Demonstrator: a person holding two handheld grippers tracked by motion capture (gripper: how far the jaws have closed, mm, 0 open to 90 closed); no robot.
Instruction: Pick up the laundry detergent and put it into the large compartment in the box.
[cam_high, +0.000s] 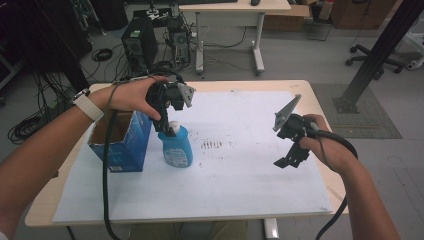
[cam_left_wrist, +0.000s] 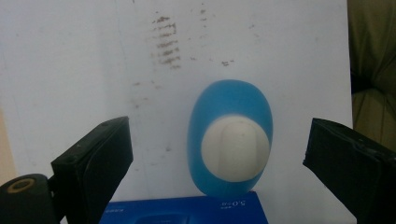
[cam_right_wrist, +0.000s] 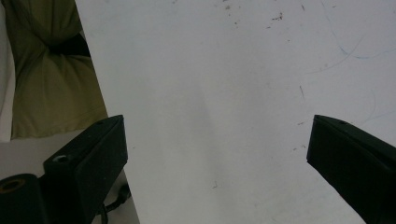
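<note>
White paper (cam_high: 240, 170) covers the table; beside the blue box (cam_high: 122, 142), the left gripper (cam_high: 167, 131) hangs spread over the blue bottle's (cam_high: 176, 147) cap. An off-centre squeeze could topple it. Right gripper (cam_high: 290, 157): spread, empty.

A robotics lab or research workspace, with a wooden test table (cam_high: 320, 107) set among computing gear.

A white sheet (cam_high: 240, 180) covers the table almost to its edges, scuffed with dark marks near its middle. Beyond the far edge, a black computer tower (cam_high: 139, 44) stands on the grey floor amid loose cables (cam_high: 30, 127) that trail off toward the left. A pale desk (cam_high: 235, 10) on white legs sits farther back, an office chair base (cam_high: 372, 60) is at far right, and a black metal frame post (cam_high: 380, 50) slants down to a floor mat beside the table's right corner.
</note>
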